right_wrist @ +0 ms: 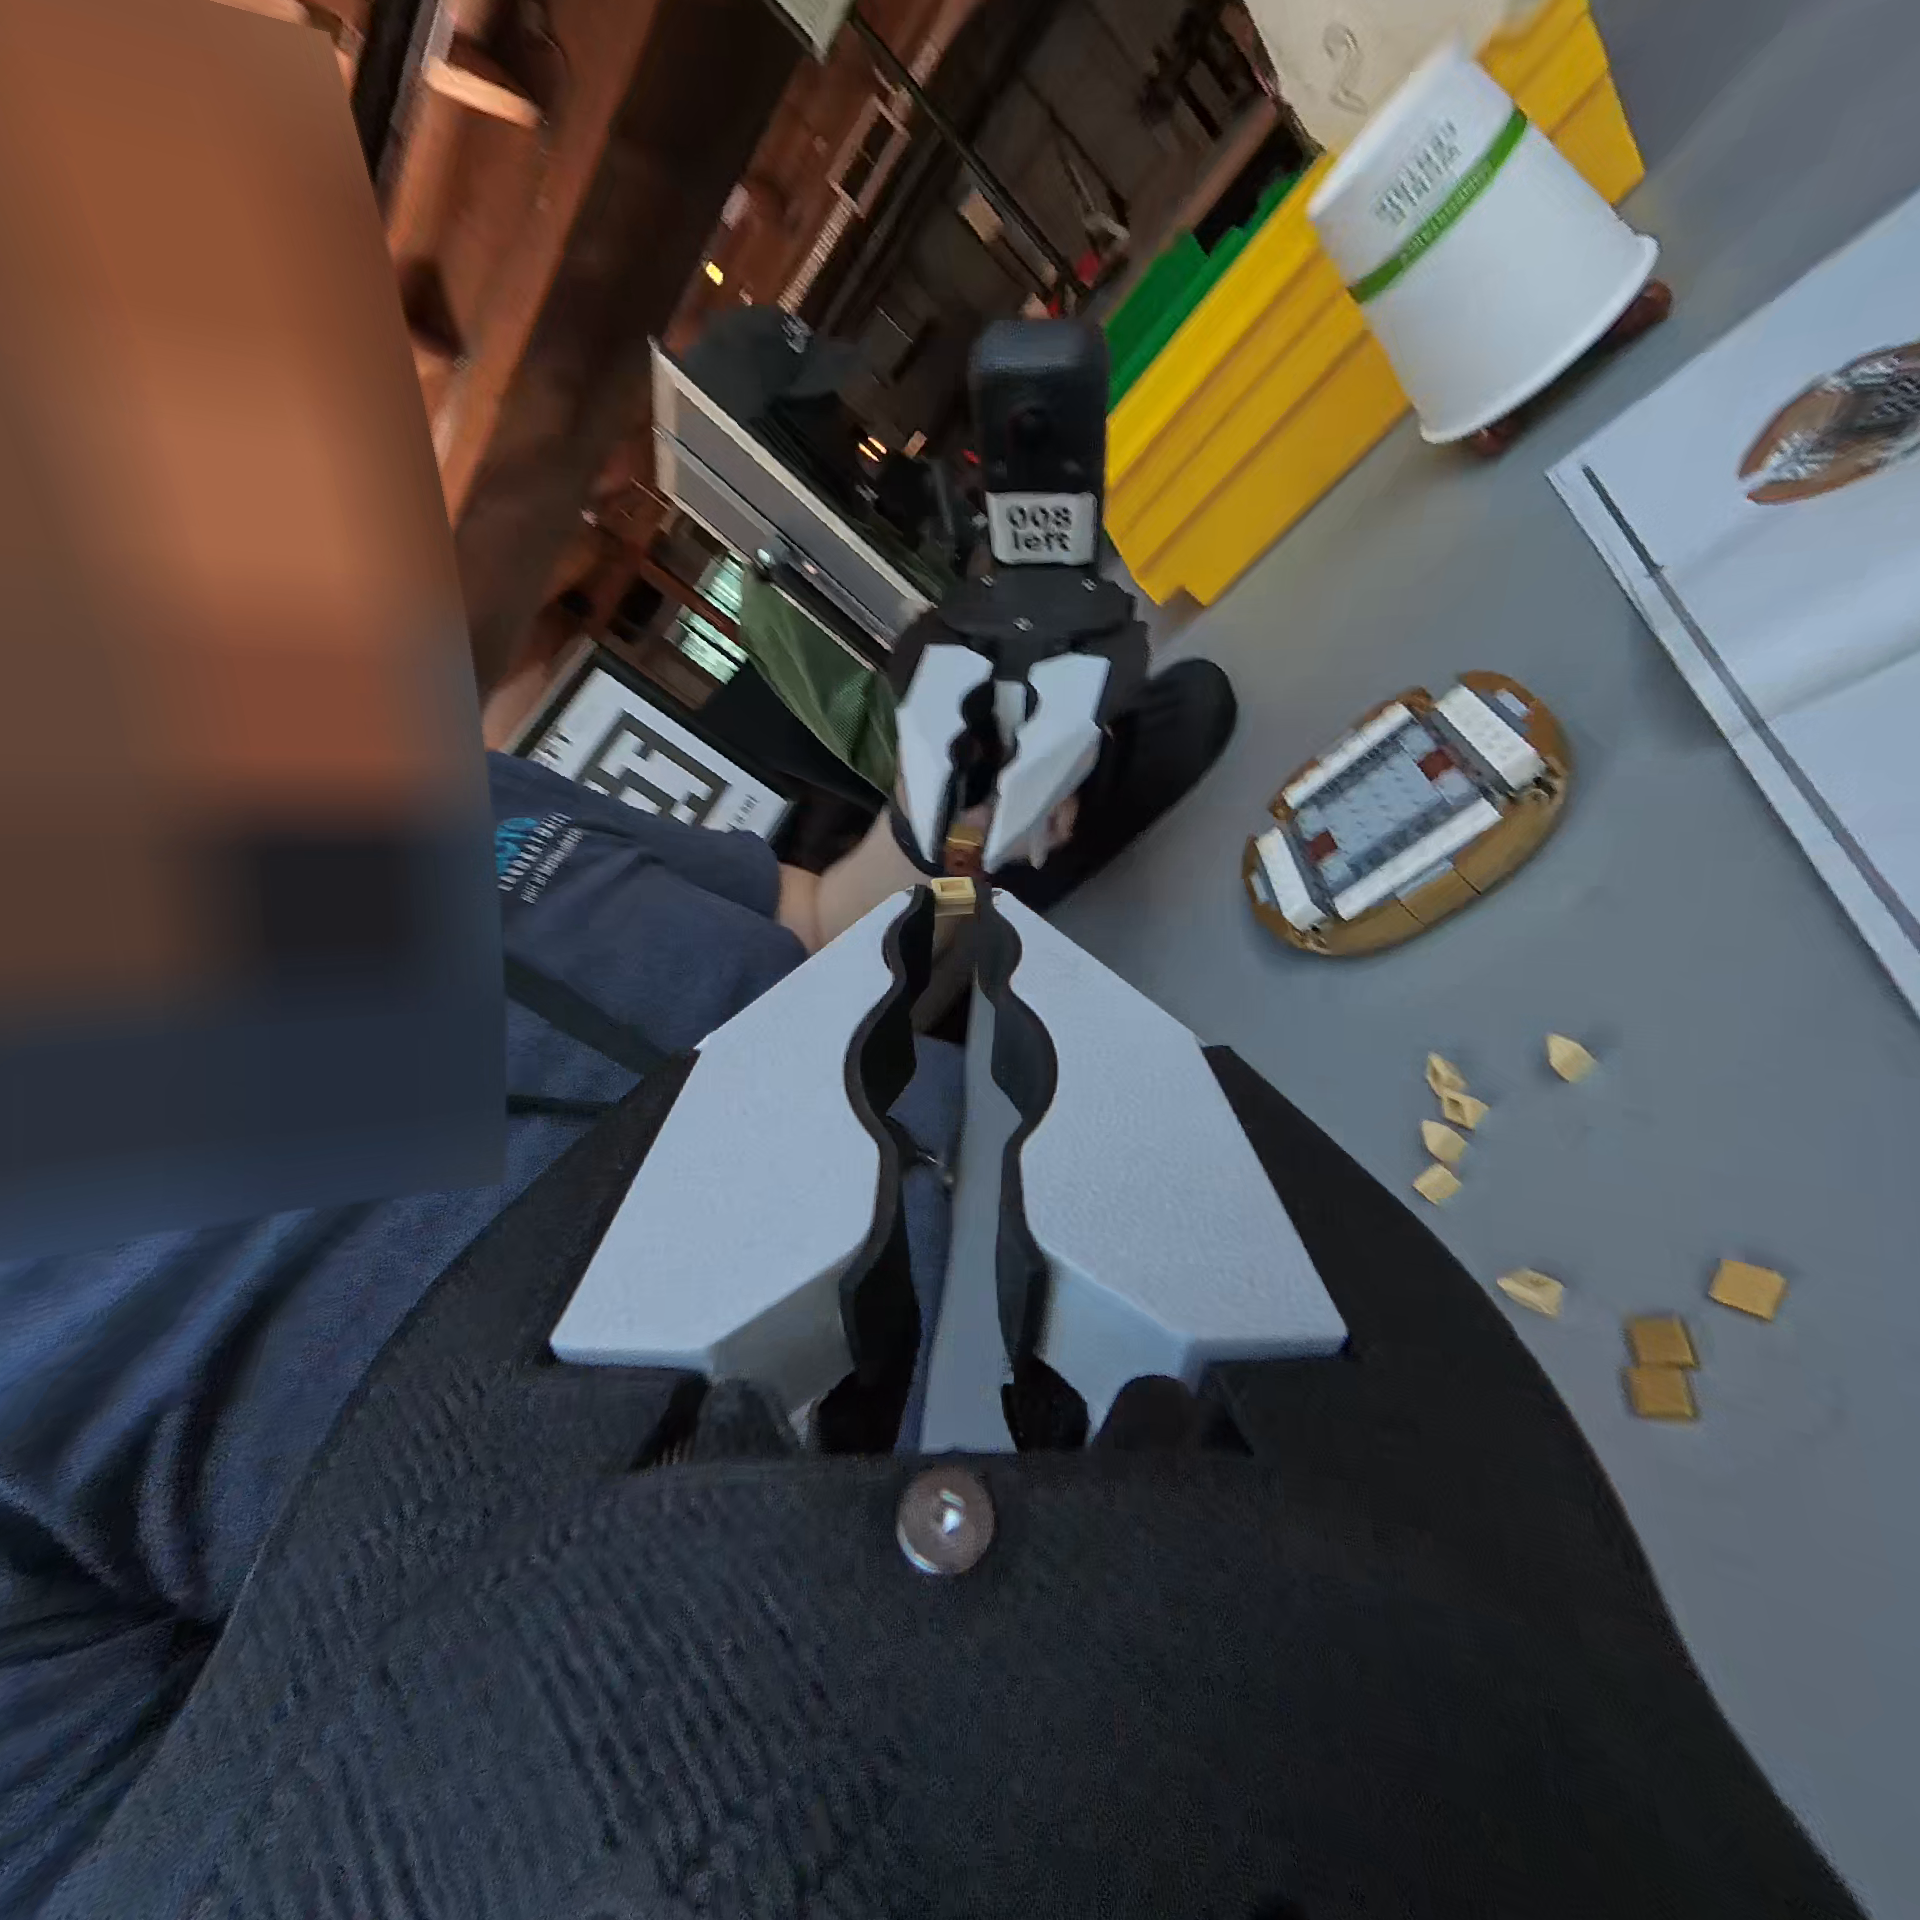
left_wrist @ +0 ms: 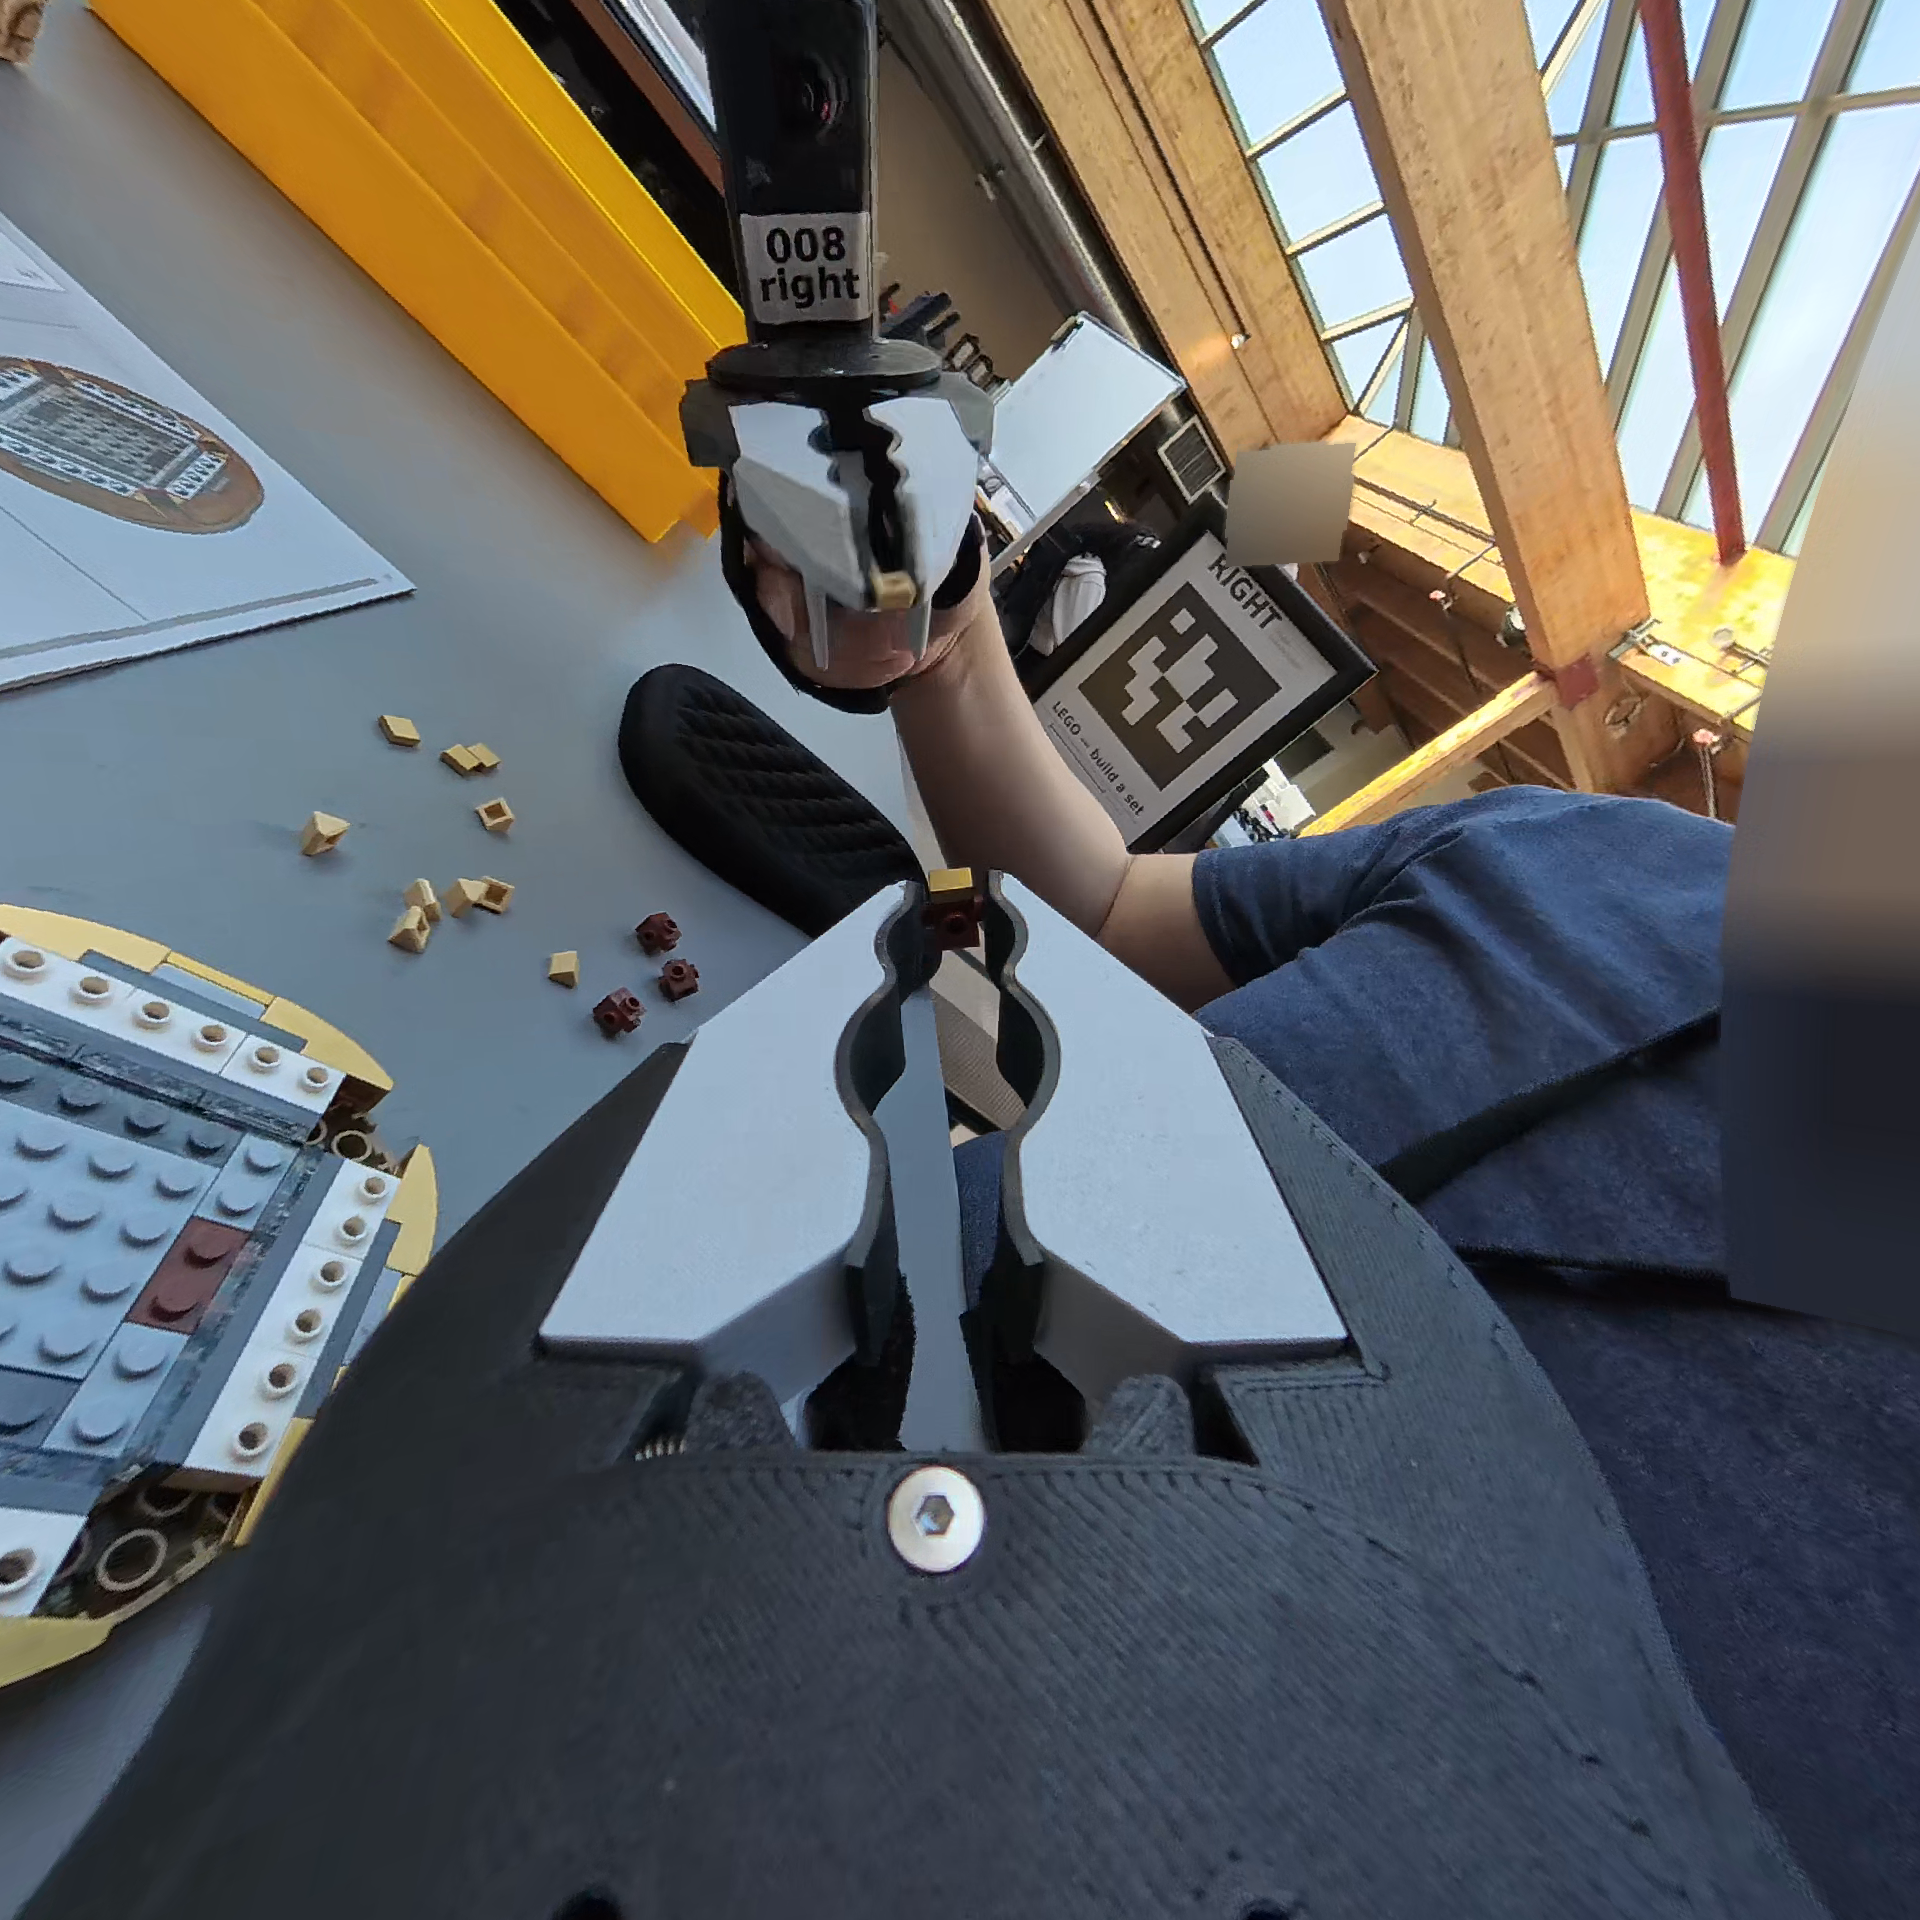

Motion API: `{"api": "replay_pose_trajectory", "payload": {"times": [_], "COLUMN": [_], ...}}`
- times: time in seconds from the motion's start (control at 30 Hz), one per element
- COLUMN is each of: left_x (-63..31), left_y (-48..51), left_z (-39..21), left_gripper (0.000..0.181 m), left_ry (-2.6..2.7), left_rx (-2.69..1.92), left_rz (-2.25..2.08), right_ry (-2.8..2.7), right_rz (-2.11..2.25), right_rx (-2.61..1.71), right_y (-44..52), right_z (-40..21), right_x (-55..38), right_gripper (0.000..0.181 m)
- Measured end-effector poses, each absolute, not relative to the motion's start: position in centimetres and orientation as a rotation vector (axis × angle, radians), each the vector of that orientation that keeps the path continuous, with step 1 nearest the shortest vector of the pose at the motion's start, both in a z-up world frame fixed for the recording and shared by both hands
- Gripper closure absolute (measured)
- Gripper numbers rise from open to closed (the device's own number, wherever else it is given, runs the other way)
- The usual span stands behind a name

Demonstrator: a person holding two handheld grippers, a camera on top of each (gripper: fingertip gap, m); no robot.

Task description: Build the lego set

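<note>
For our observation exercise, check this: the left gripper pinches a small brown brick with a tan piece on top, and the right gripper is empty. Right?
Not quite. The left gripper does pinch the brown brick with its tan piece, but the right gripper holds a small tan piece, as the right wrist view shows.

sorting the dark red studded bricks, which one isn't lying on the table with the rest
The dark red brick pinched at the tip of the left hand-held gripper, carrying a tan piece on top. The other three dark red bricks lie loose on the grey table.

Two claws (left_wrist: 953, 896) (right_wrist: 954, 896), three loose brown bricks (left_wrist: 658, 932), one oval model (right_wrist: 1408, 816)
</note>
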State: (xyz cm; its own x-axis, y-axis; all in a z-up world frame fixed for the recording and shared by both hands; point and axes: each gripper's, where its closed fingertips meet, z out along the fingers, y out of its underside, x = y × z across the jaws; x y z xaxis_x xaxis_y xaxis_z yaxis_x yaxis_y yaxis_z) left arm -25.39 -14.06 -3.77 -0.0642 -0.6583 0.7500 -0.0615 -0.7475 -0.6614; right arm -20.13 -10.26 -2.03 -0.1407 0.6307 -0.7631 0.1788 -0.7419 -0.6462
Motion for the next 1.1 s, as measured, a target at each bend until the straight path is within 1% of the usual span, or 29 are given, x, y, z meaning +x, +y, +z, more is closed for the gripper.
{"api": "replay_pose_trajectory", "payload": {"times": [0.1,0.23,0.3,0.37,0.5,0.77,1.1], "left_x": [-24.9,-25.5,-25.8,-26.0,-25.7,-24.7,-24.3], "left_y": [-13.9,-13.8,-14.1,-14.6,-15.6,-16.6,-16.9], "left_z": [-4.6,-5.9,-6.6,-7.5,-8.0,-6.4,-6.7], "left_gripper": [0.172,0.172,0.172,0.172,0.172,0.172,0.172], "left_ry": [0.812,0.852,0.874,0.900,0.915,0.920,0.912], "left_rx": [-1.841,-1.908,-1.946,-1.979,-1.979,-1.896,-1.910], "left_rz": [-1.776,-1.654,-1.628,-1.595,-1.600,-1.777,-1.829], "right_ry": [-1.155,-1.621,-1.770,-1.793,-1.778,-1.711,-1.673], "right_rz": [1.601,1.093,0.952,0.891,0.931,1.270,1.331], "right_rx": [-1.997,-2.031,-1.997,-1.989,-1.882,-1.882,-1.957], "right_y": [-11.3,-14.5,-15.7,-15.7,-15.8,-17.4,-17.0], "right_z": [-6.5,-11.3,-12.4,-12.7,-11.1,-8.0,-7.4], "right_x": [-21.1,-22.0,-22.3,-22.8,-24.1,-25.1,-25.1], "right_gripper": [0.175,0.174,0.174,0.174,0.175,0.174,0.174]}}
